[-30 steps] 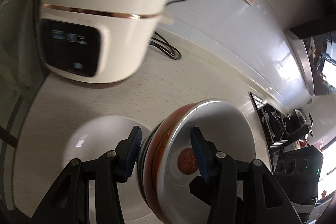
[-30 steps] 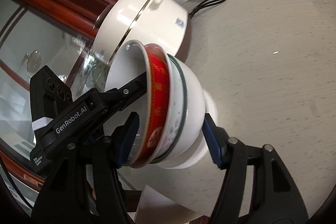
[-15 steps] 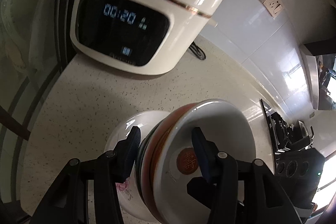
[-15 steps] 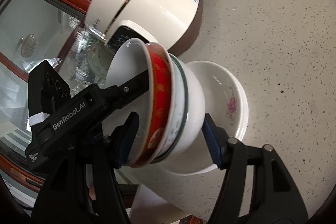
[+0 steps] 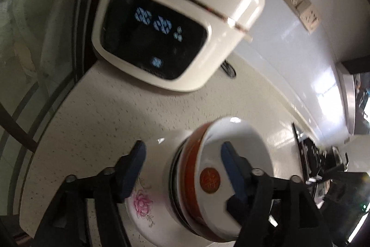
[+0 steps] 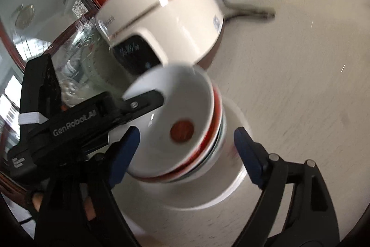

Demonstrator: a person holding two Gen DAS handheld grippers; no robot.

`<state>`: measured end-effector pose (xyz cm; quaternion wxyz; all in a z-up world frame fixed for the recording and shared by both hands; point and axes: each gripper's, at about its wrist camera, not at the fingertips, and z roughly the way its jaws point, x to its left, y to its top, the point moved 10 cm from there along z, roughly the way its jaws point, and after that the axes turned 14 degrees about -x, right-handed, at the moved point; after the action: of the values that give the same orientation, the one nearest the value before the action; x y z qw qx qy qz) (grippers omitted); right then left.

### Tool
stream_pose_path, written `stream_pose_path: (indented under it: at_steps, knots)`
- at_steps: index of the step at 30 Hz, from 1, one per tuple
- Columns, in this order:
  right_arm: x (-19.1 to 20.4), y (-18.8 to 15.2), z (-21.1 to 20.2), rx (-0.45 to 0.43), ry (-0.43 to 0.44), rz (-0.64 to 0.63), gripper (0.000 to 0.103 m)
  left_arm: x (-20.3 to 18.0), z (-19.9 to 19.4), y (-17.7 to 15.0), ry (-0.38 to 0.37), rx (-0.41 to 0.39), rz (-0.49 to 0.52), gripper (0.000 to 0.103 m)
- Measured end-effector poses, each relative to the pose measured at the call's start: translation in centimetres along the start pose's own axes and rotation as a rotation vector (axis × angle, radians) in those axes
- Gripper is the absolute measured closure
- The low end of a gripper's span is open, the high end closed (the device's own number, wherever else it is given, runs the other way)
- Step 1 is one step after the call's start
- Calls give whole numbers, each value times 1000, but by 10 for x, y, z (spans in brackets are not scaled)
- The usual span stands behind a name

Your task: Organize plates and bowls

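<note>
In the left wrist view, our left gripper [image 5: 182,174] stands wide, one finger inside the stacked bowls [image 5: 222,177] at 5 o'clock, over the flowered plate [image 5: 143,207]. In the right wrist view, our right gripper [image 6: 185,147] spreads wide around the bowls (blurred), touching neither side.

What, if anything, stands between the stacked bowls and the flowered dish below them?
Nothing visible does. The stacked bowls are directly over the flowered dish, with no object between them. The rice cooker stands behind, off the path.
</note>
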<state>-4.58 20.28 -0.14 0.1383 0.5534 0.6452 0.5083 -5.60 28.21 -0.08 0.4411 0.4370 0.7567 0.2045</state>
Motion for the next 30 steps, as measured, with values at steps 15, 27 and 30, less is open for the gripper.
stream_pose_path:
  at_steps: [15, 27, 30]
  knots:
    - [-5, 8, -100, -397, -58, -185, 7, 1, -161, -7, 187, -616, 216, 0]
    - [-13, -52, -151, -484, -174, -363, 2, 26, -179, -87, 299, -642, 336, 0]
    - [-13, -63, -148, -482, -192, -422, 2, 32, -166, -97, 306, -604, 333, 0]
